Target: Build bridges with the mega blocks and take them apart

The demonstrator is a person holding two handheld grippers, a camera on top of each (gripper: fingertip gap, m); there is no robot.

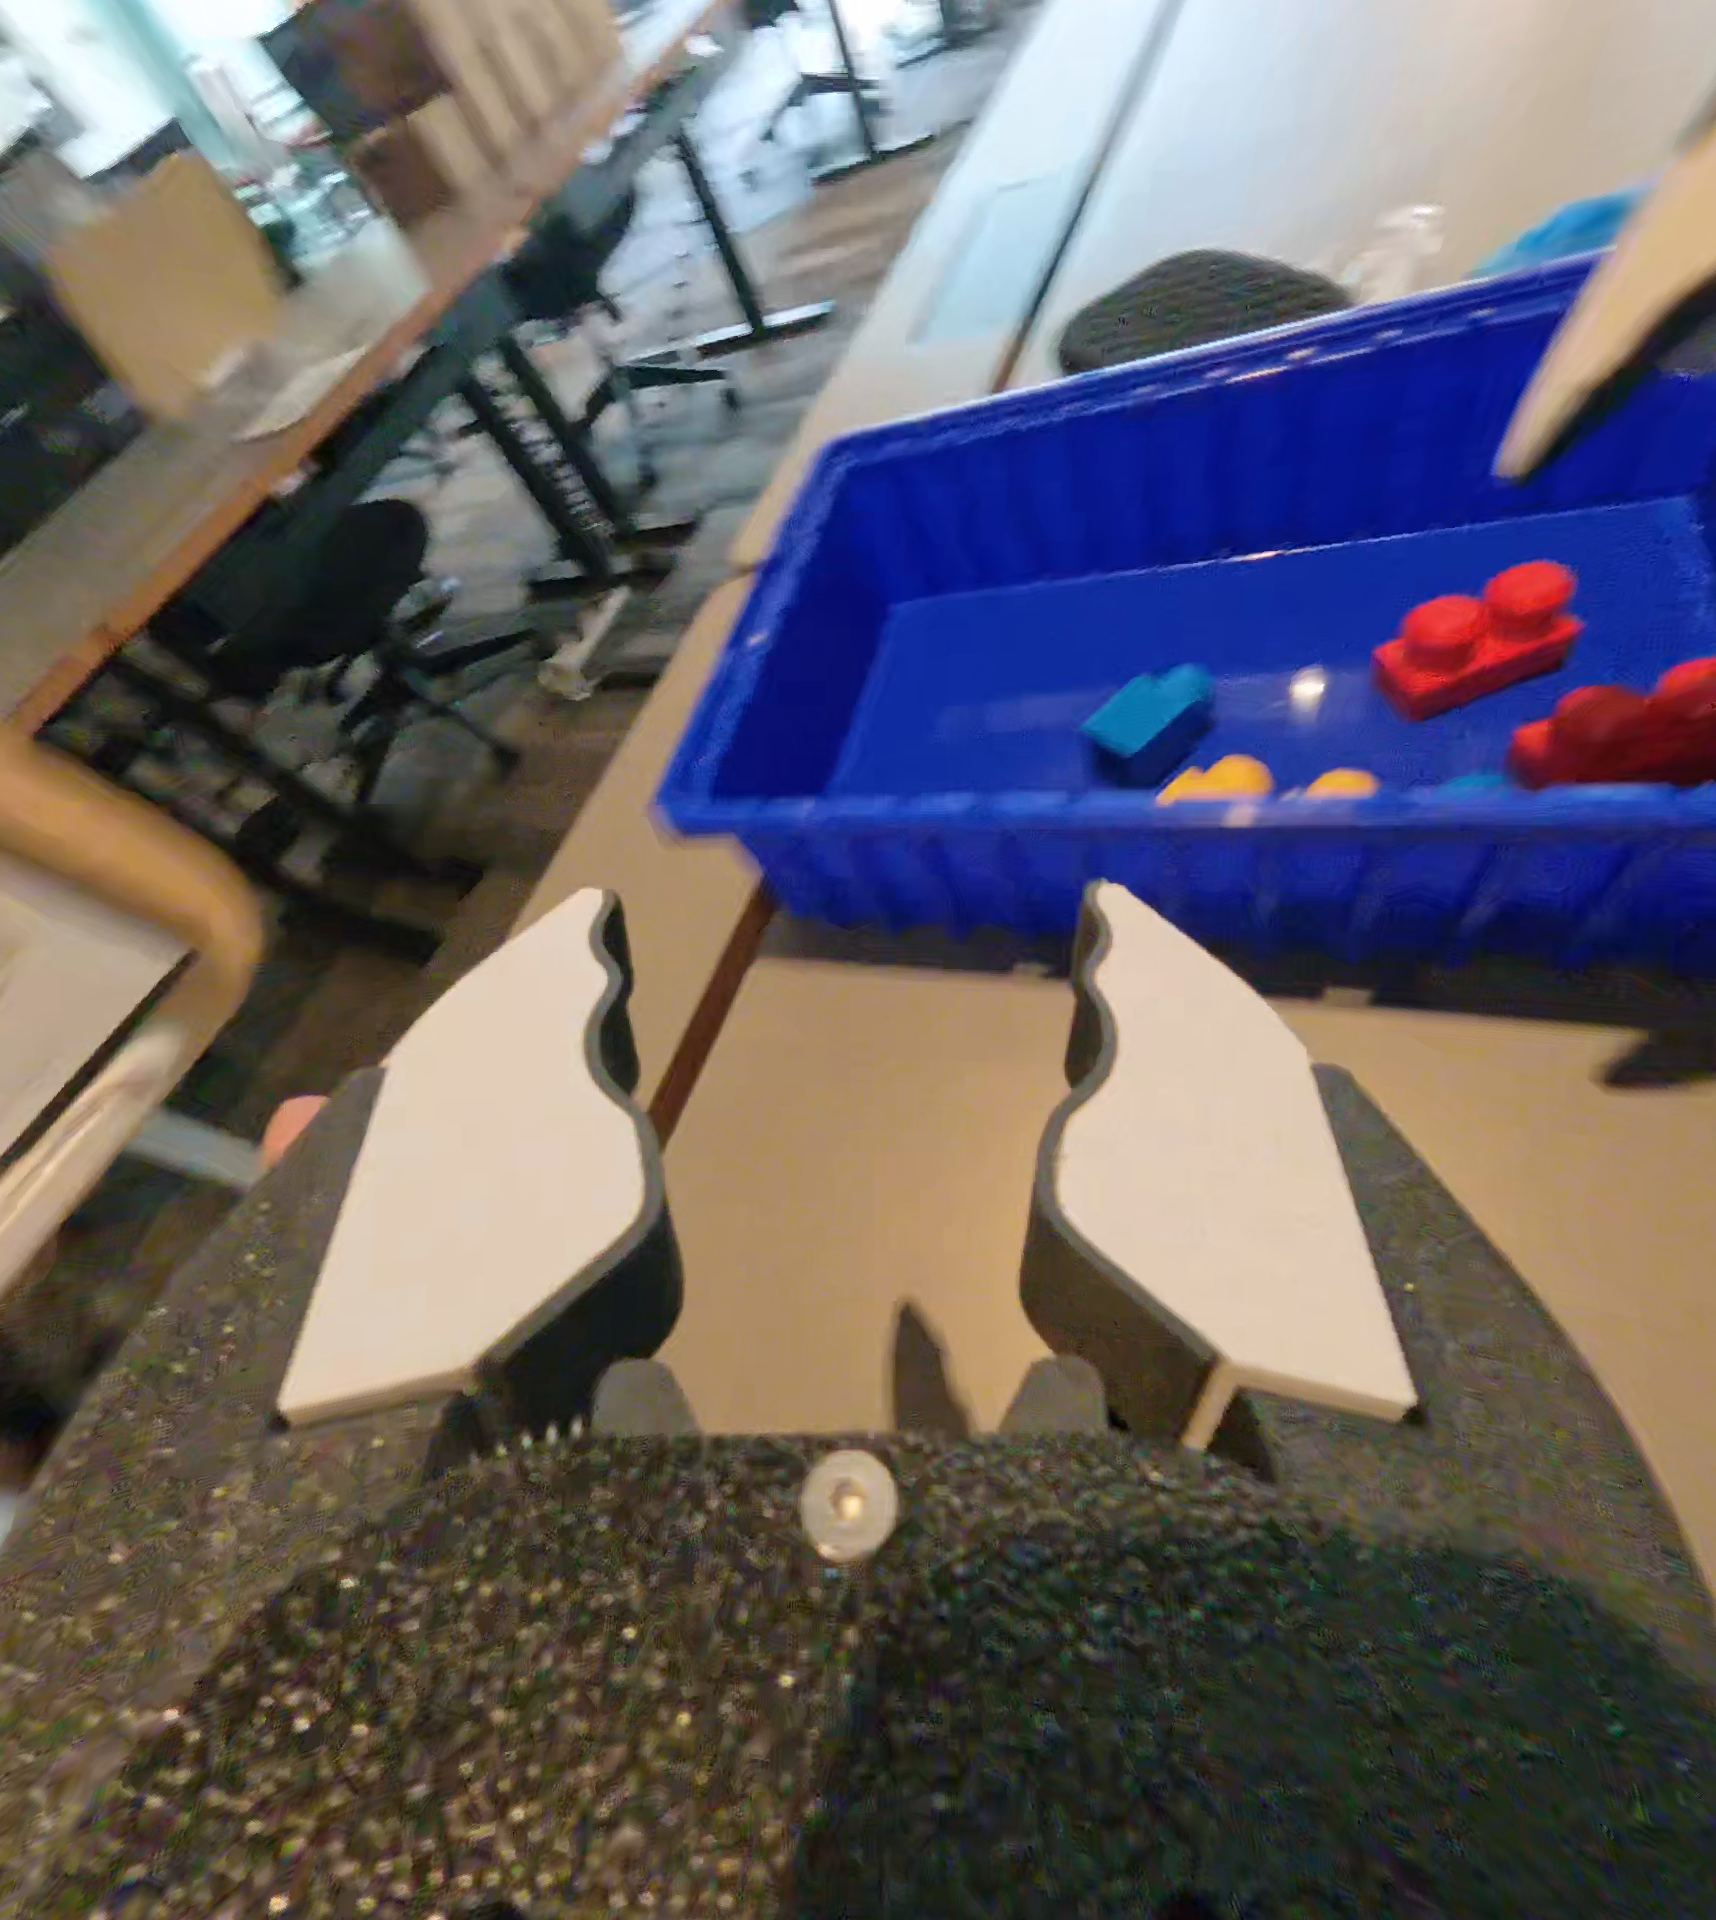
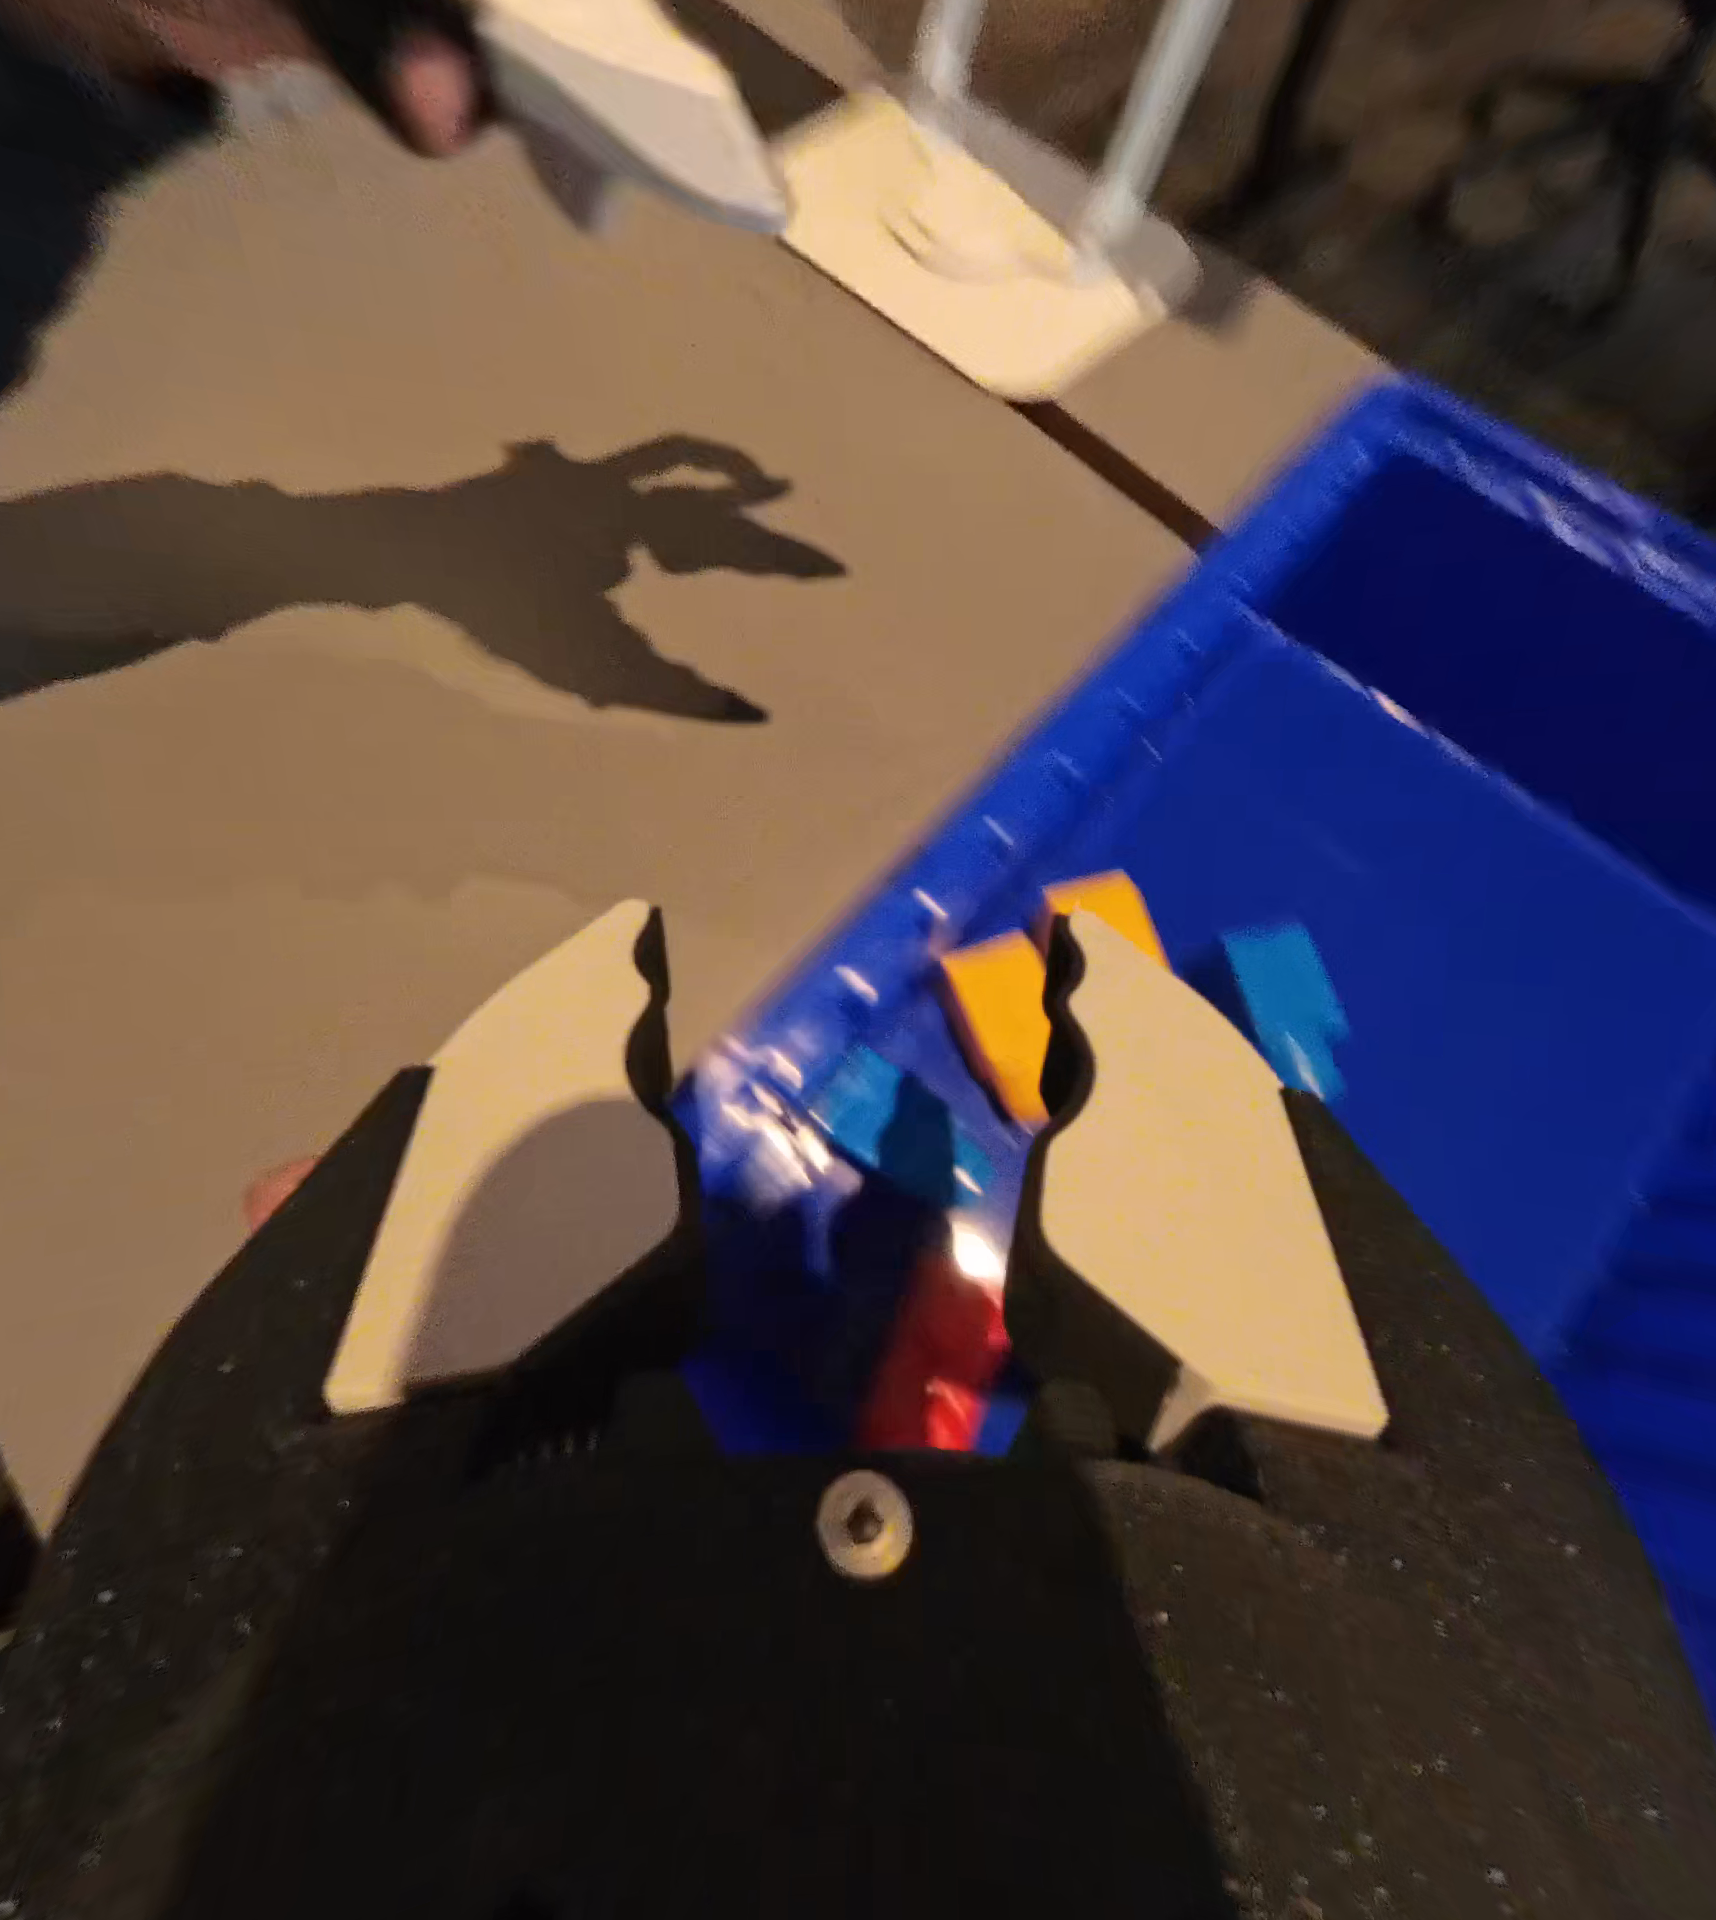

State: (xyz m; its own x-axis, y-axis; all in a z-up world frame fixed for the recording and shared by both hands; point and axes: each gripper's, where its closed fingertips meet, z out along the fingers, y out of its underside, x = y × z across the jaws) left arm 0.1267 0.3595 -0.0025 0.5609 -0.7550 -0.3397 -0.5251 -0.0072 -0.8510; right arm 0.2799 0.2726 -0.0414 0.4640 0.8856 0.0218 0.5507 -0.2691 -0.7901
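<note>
Hovering above the beige table (image 1: 937, 1143), the left gripper (image 1: 849, 925) has its two white fingers spread wide with nothing between them, its tips pointing toward the near left corner of the blue bin (image 1: 1249, 883) without touching it. Inside that bin, going left to right in the left wrist view, lie a teal block (image 1: 1150, 719) on its side, two yellow blocks (image 1: 1223, 779) half hidden behind the near wall, a red two-stud block (image 1: 1472, 639) and a second red block (image 1: 1643, 725) just in front of it; all are loose and none are joined into a bridge. At the upper right of that view one white finger of the right gripper reaches over the bin's far right end. In the right wrist view, the shadow (image 2: 480, 561) of an arm and gripper falls across the table to the left, and the right gripper (image 2: 859, 930) sits over the bin's near rim with its jaws wide apart and empty. Between and beyond its fingers show a red block (image 2: 947, 1340), a blue block (image 2: 895, 1132), yellow blocks (image 2: 999, 1013) and another blue block (image 2: 1285, 992), all blurred.
</note>
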